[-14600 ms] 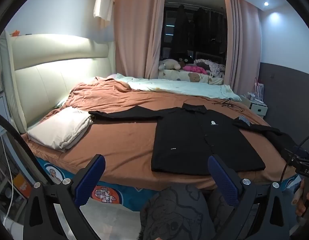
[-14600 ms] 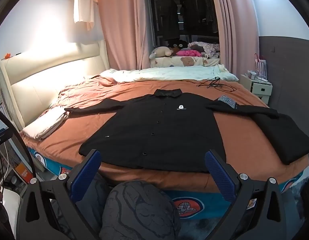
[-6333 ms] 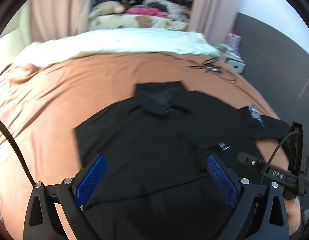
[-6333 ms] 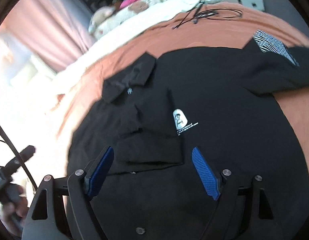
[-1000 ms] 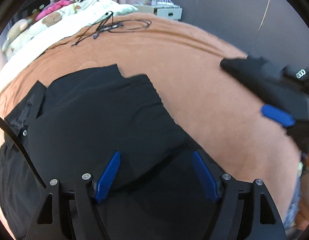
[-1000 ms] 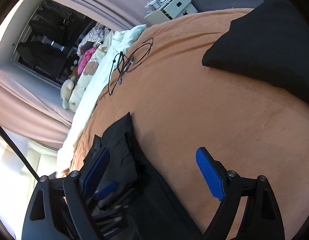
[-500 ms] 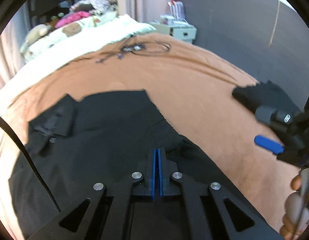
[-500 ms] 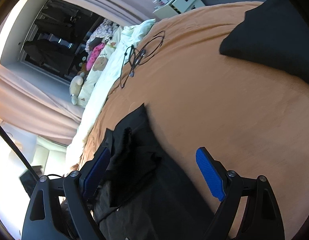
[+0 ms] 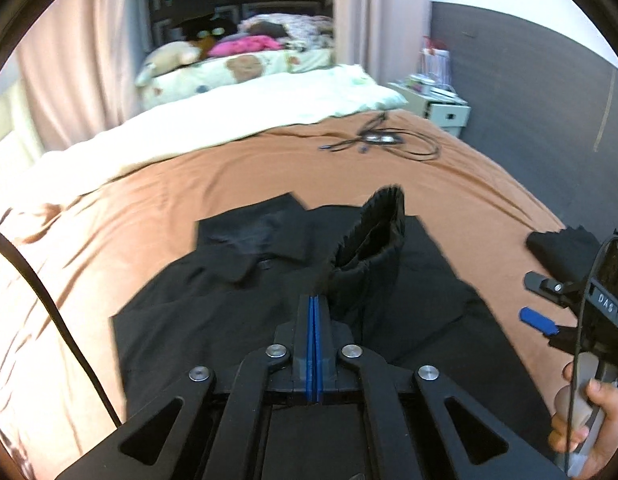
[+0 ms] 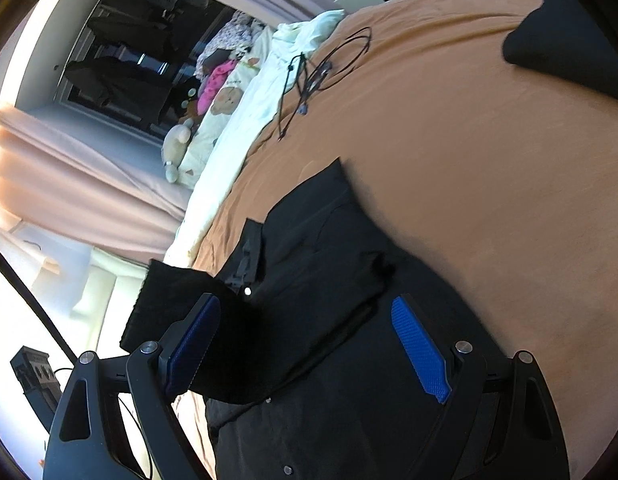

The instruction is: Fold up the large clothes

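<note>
The left gripper (image 9: 314,300) is clenched on the sleeve (image 9: 373,236) of the black shirt (image 9: 229,304), lifted at frame centre above the brown bed (image 9: 109,220); the right gripper (image 10: 309,344) hangs released over the shirt

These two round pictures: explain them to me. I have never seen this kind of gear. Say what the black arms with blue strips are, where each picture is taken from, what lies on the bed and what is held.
Each picture comes from a fisheye camera on a hand-held claw, looking along its two fingers. A person carries one claw in each hand; no robot is involved. The left claw is shut, its blue pads pinching a raised fold of the black button-up jacket that lies on the orange-brown bedsheet. The right claw is open above the same jacket and grips nothing. Also on the sheet are a tangled black cable and a second black garment near the edge.
</note>
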